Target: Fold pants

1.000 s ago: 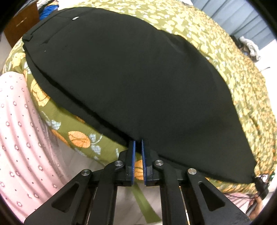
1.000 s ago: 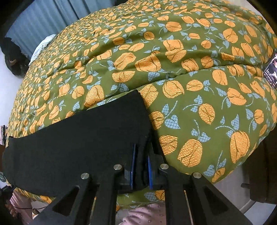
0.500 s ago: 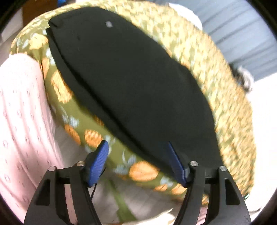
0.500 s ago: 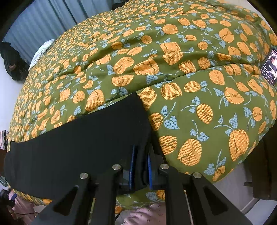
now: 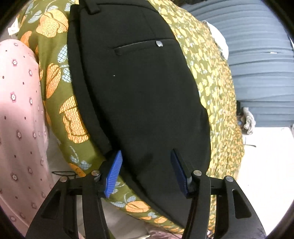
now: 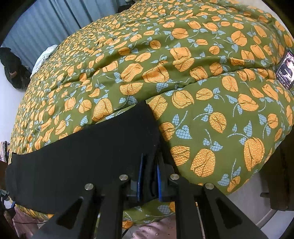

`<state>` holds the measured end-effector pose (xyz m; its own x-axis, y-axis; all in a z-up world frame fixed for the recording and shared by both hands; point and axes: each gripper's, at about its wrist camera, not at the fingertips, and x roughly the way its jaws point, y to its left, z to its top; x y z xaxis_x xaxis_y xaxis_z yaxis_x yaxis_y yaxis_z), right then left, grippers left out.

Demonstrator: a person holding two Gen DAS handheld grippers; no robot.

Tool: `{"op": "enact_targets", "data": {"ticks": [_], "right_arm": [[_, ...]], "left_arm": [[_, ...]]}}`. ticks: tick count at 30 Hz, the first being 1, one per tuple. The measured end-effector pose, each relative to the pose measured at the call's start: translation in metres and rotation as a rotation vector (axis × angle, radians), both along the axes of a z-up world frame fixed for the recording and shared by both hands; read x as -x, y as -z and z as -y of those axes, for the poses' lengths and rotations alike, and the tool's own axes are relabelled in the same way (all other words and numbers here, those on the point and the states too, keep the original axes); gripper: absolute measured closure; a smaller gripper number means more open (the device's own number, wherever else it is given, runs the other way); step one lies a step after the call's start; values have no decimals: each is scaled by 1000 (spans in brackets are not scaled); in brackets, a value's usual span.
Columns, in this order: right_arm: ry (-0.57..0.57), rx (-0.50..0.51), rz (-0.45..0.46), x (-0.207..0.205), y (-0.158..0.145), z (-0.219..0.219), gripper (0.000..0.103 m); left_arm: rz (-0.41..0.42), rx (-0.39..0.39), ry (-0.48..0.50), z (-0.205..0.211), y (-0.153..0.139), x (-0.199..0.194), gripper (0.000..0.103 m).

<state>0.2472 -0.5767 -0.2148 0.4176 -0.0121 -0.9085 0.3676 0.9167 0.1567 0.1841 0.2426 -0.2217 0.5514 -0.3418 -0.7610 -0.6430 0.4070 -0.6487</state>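
Pants [image 5: 139, 88], black and lying flat with one leg stacked on the other, stretch across the near edge of the bedspread [image 6: 183, 73], an olive quilt printed with orange flowers and pale blue leaves. Take the pants as your landmark.

Your left gripper [image 5: 147, 165] sits over the pants' near edge, jaws spread wide apart with nothing between the blue pads [image 5: 113, 172]; the left pad lies beside the edge seam of the pants, the right one over the black cloth. Whether either pad touches the fabric, you cannot tell from this view. Beyond the gripper along the pants you see a welt pocket [image 5: 143, 46] with a small silver button [image 5: 159, 43], and past that the waistband with a belt loop [image 5: 93, 7] at the far end.

Your right gripper [image 6: 149, 176] is at the opposite end of the pants, jaws drawn close together and clamped on a bunch of the black cloth at the hem corner, which fills the gap between the pads. From there the pants run away to the left in a long dark band along the quilt's edge.

To the right of the pants, well apart on the quilt, a phone [image 6: 285, 70] lies with its screen lit. Behind the pants, past the far side of the bed, hangs a grey-blue curtain [image 6: 46, 27]. Below the pants' near edge, pink dotted fabric [image 5: 18, 114] covers your own leg, close against the side of the bed.
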Motion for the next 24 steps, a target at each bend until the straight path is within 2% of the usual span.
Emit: {"op": "enact_targets", "data": {"ticks": [4,5,7,9,12,16,19,23,24], "right_arm": [[-2,1,0,0,0,0,91],[-2,2,1,0,0,0,91],[-1,3,2,0,0,0,91],[1,2,8,2,-1,1,91],[5,-8,8,4,-2,3,91],[27,-24,-9,5,2,6,91],[22,4,-28,2,2,2,91],[22,61,-44,2,-1,-2,91],[31,80,-48,4,-2,-2,89]], "left_arm": [[2,-14,-23,2,3,-6,47],[2,-17,-35,3,5,-7,50],[-5,-25,-57,3,8,-7,88],[20,-19,-75,1,6,1,89],[26,-75,-68,9,-6,6,91],[-33,-196,-31,21,-7,5,91],[-67,-259,-5,26,-6,-1,90],[-136,-347,67,35,-18,-8,78],[-162,-383,77,37,-25,-7,70]]}}
